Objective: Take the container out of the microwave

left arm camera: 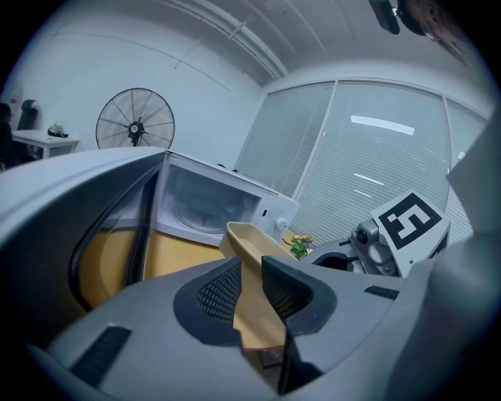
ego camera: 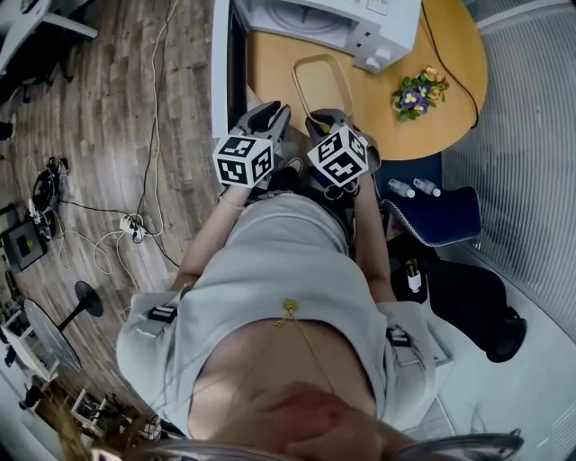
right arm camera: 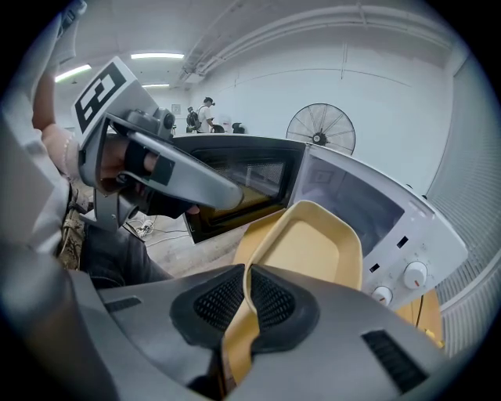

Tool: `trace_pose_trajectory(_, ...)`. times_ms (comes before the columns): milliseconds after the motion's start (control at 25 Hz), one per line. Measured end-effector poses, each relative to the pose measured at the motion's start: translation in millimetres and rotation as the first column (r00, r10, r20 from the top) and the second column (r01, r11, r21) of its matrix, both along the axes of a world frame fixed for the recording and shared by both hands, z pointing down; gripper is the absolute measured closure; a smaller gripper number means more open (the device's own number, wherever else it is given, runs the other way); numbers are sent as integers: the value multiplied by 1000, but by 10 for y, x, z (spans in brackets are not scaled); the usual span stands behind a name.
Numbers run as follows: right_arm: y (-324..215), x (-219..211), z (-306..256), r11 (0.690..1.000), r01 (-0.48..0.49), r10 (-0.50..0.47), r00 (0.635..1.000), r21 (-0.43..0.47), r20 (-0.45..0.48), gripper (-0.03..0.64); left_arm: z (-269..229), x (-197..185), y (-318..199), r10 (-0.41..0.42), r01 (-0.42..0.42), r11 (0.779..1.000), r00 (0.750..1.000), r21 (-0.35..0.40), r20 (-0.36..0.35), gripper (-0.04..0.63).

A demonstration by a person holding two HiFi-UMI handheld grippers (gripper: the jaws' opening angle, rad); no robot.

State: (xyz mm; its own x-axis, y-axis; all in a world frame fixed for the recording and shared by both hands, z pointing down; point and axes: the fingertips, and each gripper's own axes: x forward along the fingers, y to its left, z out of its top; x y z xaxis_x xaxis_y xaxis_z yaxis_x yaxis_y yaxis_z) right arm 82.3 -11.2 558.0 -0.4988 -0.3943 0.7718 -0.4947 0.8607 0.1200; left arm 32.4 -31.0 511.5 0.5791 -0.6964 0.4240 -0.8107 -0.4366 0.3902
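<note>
A beige rectangular container point(ego camera: 322, 83) is outside the white microwave point(ego camera: 346, 22), over the round wooden table point(ego camera: 450, 117). My left gripper point(ego camera: 273, 115) is shut on its near left rim and my right gripper point(ego camera: 329, 119) is shut on its near right rim. In the left gripper view the container point(left arm camera: 252, 247) runs edge-on between the pads of the left gripper point(left arm camera: 250, 274), with the open, empty microwave point(left arm camera: 205, 205) behind. In the right gripper view the right gripper point(right arm camera: 246, 288) pinches the rim of the container point(right arm camera: 313, 249), and the left gripper point(right arm camera: 160, 160) shows at left.
The dark microwave door point(ego camera: 237, 63) hangs open on the left. A small bunch of flowers point(ego camera: 416, 93) sits on the table's right side. Two small bottles point(ego camera: 412, 187) lie on a blue chair point(ego camera: 445, 221). Cables and a power strip point(ego camera: 133, 225) lie on the wooden floor.
</note>
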Motion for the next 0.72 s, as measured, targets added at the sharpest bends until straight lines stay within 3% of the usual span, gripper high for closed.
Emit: trace_pose_trajectory(720, 151, 19, -5, 999, -30, 30, 999, -24, 16, 583, 19, -22, 104, 10, -10, 1000, 1000, -7, 9, 511)
